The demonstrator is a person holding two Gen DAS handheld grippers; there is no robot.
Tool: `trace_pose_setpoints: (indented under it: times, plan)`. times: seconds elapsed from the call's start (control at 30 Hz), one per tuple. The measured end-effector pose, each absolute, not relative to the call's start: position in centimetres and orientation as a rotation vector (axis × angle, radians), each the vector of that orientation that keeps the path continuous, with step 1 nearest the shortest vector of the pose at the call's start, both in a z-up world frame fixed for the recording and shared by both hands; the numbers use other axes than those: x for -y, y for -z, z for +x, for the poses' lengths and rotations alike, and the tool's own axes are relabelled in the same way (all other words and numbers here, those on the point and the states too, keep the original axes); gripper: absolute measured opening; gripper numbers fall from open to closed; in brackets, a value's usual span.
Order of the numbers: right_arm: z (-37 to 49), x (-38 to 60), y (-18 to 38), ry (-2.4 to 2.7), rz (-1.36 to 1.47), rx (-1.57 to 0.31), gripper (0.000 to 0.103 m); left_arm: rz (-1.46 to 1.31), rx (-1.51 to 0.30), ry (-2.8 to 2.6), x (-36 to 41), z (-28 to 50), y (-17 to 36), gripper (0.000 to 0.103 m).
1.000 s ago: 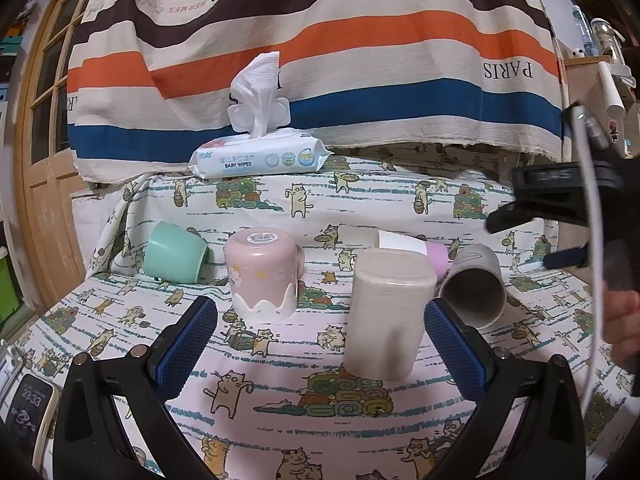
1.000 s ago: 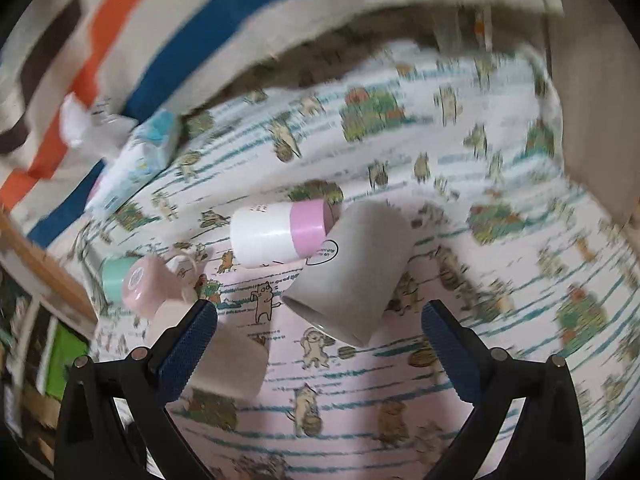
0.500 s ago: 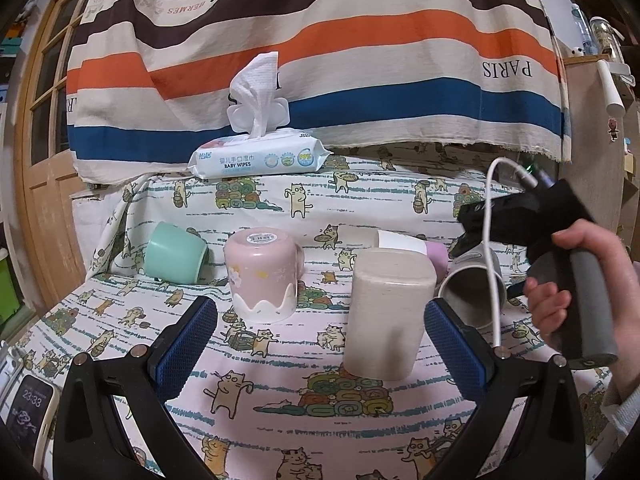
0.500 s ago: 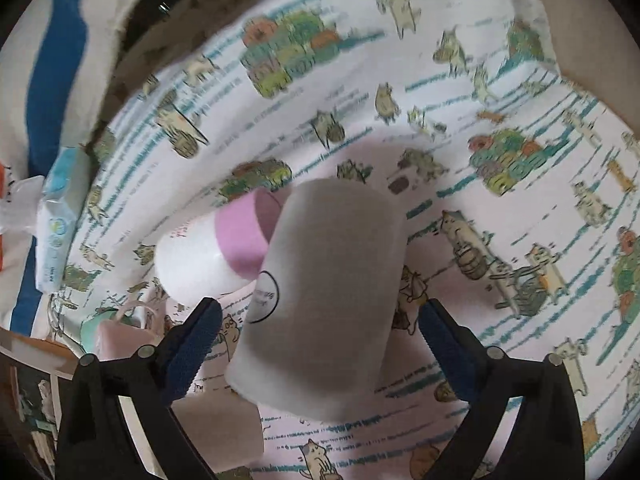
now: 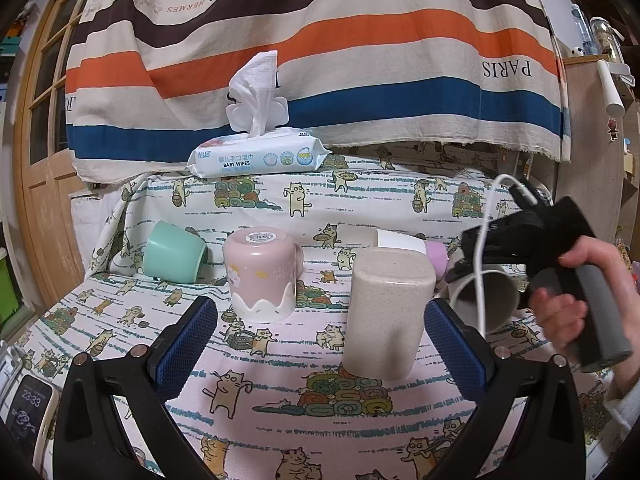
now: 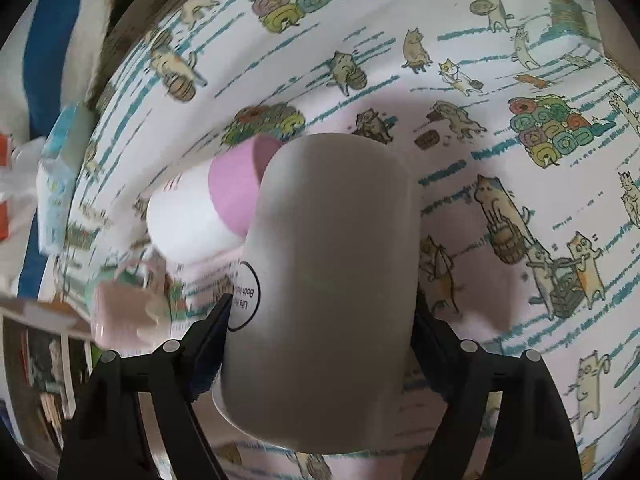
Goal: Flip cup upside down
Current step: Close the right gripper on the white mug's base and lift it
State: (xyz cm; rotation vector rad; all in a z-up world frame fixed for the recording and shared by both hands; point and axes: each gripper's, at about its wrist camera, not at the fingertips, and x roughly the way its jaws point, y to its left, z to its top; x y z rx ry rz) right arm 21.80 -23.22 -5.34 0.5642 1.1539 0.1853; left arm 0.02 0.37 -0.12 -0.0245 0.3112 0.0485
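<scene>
A grey cup (image 6: 332, 272) lies on its side on the cat-print cloth, its open mouth toward the camera. My right gripper (image 6: 320, 320) straddles it, with both blue pads against or very near its sides. In the left wrist view the same grey cup (image 5: 496, 296) lies at the right, under the hand-held right gripper (image 5: 472, 256). My left gripper (image 5: 320, 336) is open and empty, low in front of an upside-down beige cup (image 5: 386, 312).
A pink mug (image 5: 260, 274) stands upside down. A mint cup (image 5: 174, 256) lies on its side at the left. A white and pink cup (image 6: 216, 208) lies beside the grey cup. A baby wipes pack (image 5: 260, 156) sits at the back. A phone (image 5: 28, 408) lies at the lower left.
My right gripper has come down over the grey cup, and its fingers now flank the cup's sides. The left gripper has not moved.
</scene>
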Motion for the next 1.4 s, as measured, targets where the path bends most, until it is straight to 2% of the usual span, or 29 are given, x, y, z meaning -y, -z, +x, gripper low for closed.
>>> trace_pose_setpoints:
  times: [0.43, 0.9, 1.03, 1.1, 1.27, 1.4]
  plan:
    - [13.1, 23.5, 3.8, -0.443, 0.443, -1.156, 0.079, -0.03, -0.321, -0.049, -0.3, 0.2, 0.4, 0.103]
    - [10.4, 22.3, 4.2, -0.501, 0.42, -1.15, 0.079, -0.045, -0.34, -0.048, -0.7, 0.5, 0.4, 0.103]
    - [9.9, 22.8, 4.0, -0.467, 0.4, -1.101, 0.089, -0.045, -0.34, -0.048, -0.7, 0.5, 0.4, 0.103]
    - [9.5, 23.2, 3.3, -0.45, 0.373, -1.053, 0.089, -0.046, -0.34, -0.048, -0.7, 0.5, 0.4, 0.103]
    - [8.2, 24.5, 1.2, -0.435, 0.295, -0.897, 0.102, -0.046, -0.341, -0.048, -0.6, 0.5, 0.4, 0.103]
    - [6.8, 25.9, -0.4, -0.376, 0.222, -0.735, 0.102, -0.047, -0.344, -0.048, -0.6, 0.6, 0.5, 0.103]
